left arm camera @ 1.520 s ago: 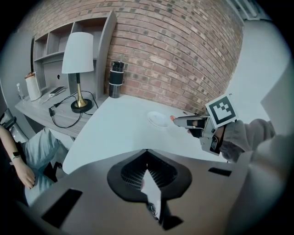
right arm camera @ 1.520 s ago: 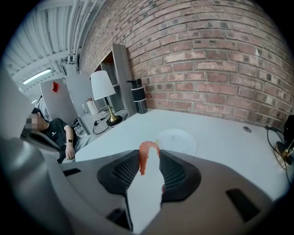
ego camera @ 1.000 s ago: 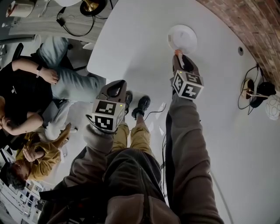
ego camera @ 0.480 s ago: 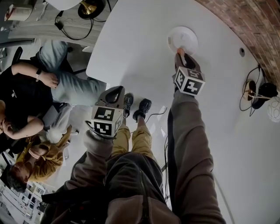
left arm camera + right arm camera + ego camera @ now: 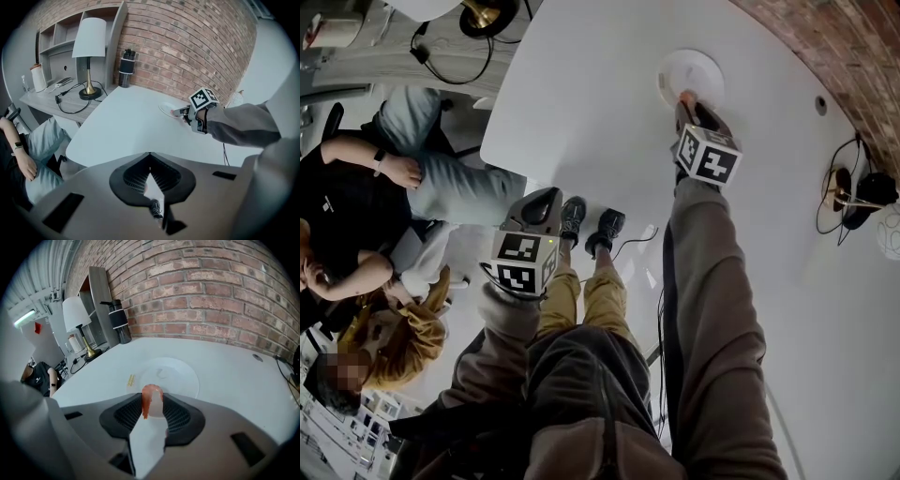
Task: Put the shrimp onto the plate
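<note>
The right claw (image 5: 687, 101) has slid up the tabletop (image 5: 600, 84) from a second ago. The shrimp (image 5: 686, 96) pinched at its tip now sits at the near rim of the plate (image 5: 698, 66) instead of just short of it. The delivery looks nearly done, with only the last reach over the dish and the release left.

In the right gripper view the jaws clamp the pink shrimp on both sides. The left claw (image 5: 546, 199) has sunk a little beyond the tabletop's edge, its jaws together on nothing.

The right claw covers the plate's near rim in the head view, so it is unclear whether the shrimp hangs above the plate or touches it. A small yellowish scrap (image 5: 131, 379) beside the plate is too small to identify.
</note>
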Available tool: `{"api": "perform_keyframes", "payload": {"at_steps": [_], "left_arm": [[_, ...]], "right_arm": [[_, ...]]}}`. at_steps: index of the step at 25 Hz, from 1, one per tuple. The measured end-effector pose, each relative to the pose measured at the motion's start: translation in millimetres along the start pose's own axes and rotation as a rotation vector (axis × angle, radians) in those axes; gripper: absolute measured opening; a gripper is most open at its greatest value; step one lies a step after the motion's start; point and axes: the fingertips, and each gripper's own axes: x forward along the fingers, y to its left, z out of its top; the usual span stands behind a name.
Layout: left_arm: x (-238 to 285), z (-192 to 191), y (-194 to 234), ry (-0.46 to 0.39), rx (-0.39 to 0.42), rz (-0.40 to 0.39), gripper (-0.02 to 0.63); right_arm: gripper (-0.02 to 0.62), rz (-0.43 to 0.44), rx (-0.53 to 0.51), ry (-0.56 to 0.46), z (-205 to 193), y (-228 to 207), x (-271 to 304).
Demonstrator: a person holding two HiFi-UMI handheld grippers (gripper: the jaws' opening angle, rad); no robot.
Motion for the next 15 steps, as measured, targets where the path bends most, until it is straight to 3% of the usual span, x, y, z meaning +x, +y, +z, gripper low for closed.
{"api": "perform_keyframes", "payload": {"at_steps": [15], "left_arm": [[2.0, -6.2, 2.9, 0.006, -0.018, 0.007, 0.005]], "right_arm": [[0.133, 0.0, -0.011, 0.052, 1.6, -1.7, 6.8]]}}
